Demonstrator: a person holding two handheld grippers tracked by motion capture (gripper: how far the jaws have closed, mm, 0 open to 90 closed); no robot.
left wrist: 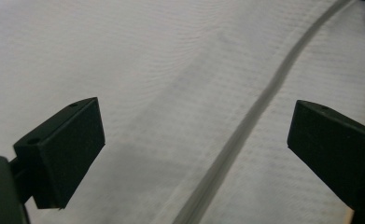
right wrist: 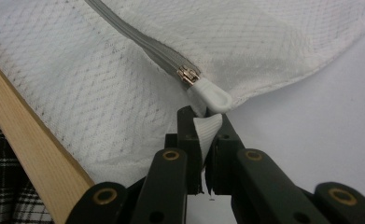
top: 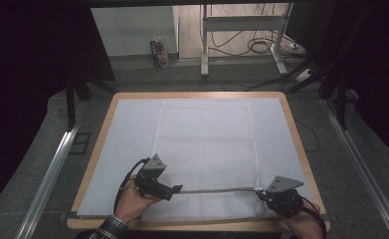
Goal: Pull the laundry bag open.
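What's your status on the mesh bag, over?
Right gripper shut on white tab beside zipper pull. Left gripper open over mesh bag. Nothing in the way.

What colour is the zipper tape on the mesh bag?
Grey zipper tape, clearest in the right gripper view.

The light wooden table with rounded corners (top: 296,130) carries a pale blue-grey sheet (top: 127,129) that covers nearly all of its top — only a narrow wooden rim shows around it. Directly on the sheet lies a white mesh fabric bag (top: 204,139), flat, running from the centre down to 6 o'clock, with a grey zipper line (top: 217,189) crossing it near the 6 o'clock edge.
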